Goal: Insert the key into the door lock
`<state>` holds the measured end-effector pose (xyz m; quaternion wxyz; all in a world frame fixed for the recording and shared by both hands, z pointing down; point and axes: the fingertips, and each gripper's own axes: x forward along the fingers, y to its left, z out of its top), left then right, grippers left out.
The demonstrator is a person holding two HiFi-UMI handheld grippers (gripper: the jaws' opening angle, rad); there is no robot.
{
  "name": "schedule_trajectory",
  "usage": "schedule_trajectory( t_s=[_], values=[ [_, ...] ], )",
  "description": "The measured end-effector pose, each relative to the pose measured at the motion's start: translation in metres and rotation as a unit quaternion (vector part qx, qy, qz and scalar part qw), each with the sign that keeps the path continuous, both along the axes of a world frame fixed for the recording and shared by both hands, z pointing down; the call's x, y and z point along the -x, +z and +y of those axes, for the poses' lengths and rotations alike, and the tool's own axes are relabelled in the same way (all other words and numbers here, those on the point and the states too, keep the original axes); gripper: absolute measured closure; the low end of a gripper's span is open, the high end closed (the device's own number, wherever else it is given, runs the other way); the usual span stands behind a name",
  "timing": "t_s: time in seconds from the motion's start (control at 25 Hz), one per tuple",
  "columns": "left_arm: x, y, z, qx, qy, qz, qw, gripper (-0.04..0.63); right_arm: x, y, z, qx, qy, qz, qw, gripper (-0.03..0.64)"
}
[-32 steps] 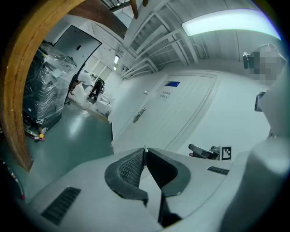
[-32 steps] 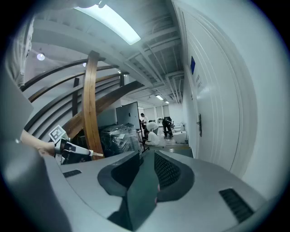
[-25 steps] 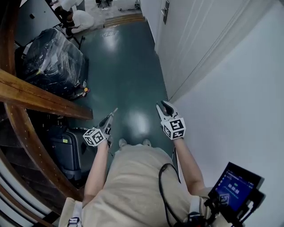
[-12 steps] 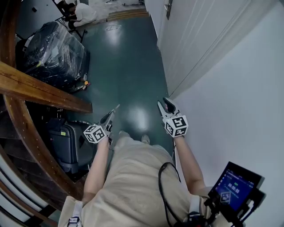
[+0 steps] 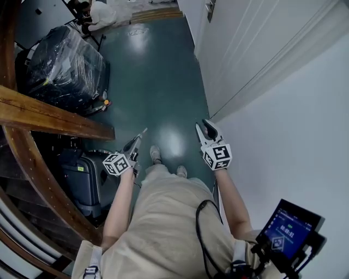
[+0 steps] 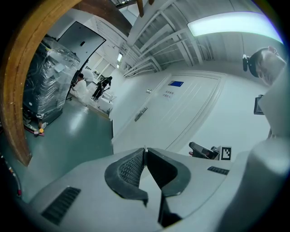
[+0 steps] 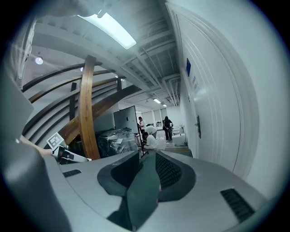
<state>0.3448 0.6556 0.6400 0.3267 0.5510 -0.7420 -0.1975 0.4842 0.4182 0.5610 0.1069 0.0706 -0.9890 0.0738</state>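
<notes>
I see no key in any view. The white door (image 5: 234, 49) runs along the right of the corridor; its handle and lock plate (image 5: 210, 10) are far ahead at the top edge, also visible as the handle (image 6: 140, 113) and the handle (image 7: 198, 127). My left gripper (image 5: 142, 135) is held out over the green floor, jaws shut tip to tip, nothing visible between them (image 6: 145, 150). My right gripper (image 5: 206, 129) is level with it nearer the wall; its jaws stand a little apart (image 7: 147, 155) with nothing clearly between them.
A plastic-wrapped black load (image 5: 62, 62) and a dark suitcase (image 5: 84, 182) line the left side under a curved wooden beam (image 5: 49, 117). People (image 5: 98, 13) crouch at the corridor's far end. A small screen (image 5: 289, 229) hangs at the person's right hip.
The person has stepped forward along the corridor: the door handle and the wrapped load have slid toward the top of the head view. Both grippers keep their pose.
</notes>
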Motion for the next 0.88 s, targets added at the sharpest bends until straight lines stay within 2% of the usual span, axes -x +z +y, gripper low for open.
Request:
schedule_trajectory(
  t_s=[0.36,0.6,0.88],
  values=[
    [0.068,-0.007,-0.026,-0.009,0.032,-0.001,0.9995,0.563,0.065,-0.006,-0.013,-0.011,0.023,0.011,1.0,0.505],
    [0.113,-0.004,-0.032,-0.013,0.054,-0.001,0.9985,0.563,0.112,-0.006,-0.011,-0.009,0.025,0.0,1.0,0.505],
    [0.153,-0.017,-0.031,-0.019,0.06,0.004,0.998,0.563,0.141,-0.022,-0.011,-0.01,0.036,0.003,0.999,0.505]
  ],
)
